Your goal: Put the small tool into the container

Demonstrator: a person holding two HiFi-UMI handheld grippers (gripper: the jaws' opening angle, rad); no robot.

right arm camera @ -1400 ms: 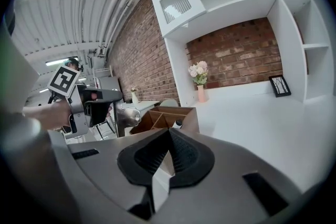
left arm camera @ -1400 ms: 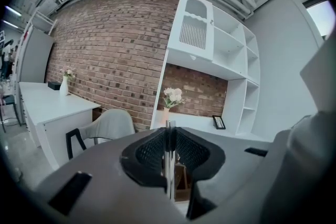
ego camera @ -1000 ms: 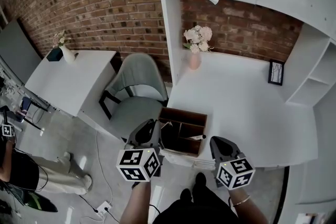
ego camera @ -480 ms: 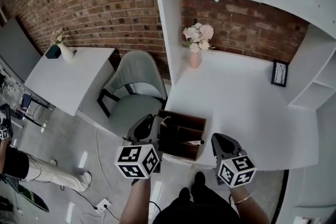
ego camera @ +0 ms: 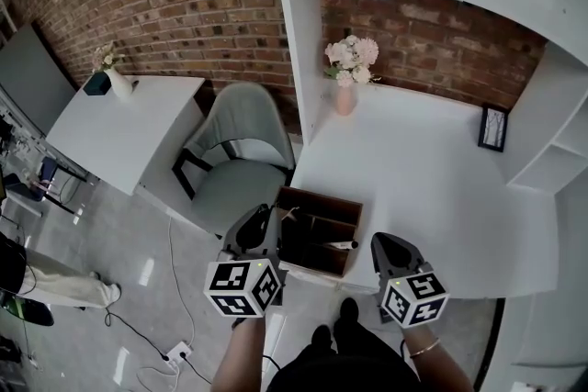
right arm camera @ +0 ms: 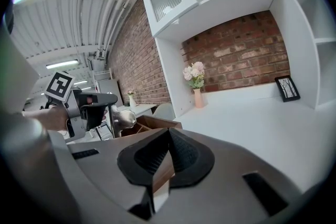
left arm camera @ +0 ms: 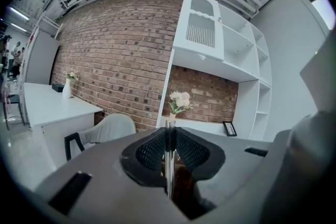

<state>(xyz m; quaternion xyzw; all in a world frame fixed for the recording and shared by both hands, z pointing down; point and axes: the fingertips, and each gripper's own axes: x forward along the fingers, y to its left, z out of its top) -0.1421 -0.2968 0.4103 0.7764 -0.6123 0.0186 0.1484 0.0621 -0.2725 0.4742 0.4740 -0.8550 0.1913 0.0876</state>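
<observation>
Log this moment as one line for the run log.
small tool lying inside container | left gripper shut, empty | right gripper shut, empty | grippers flank container

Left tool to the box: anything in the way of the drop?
Nothing visible. The left tool is shut on the thin small tool right at the box's left edge, with brown box showing directly below the jaws. A white stick lies in the right-hand compartment, clear of that side.
</observation>
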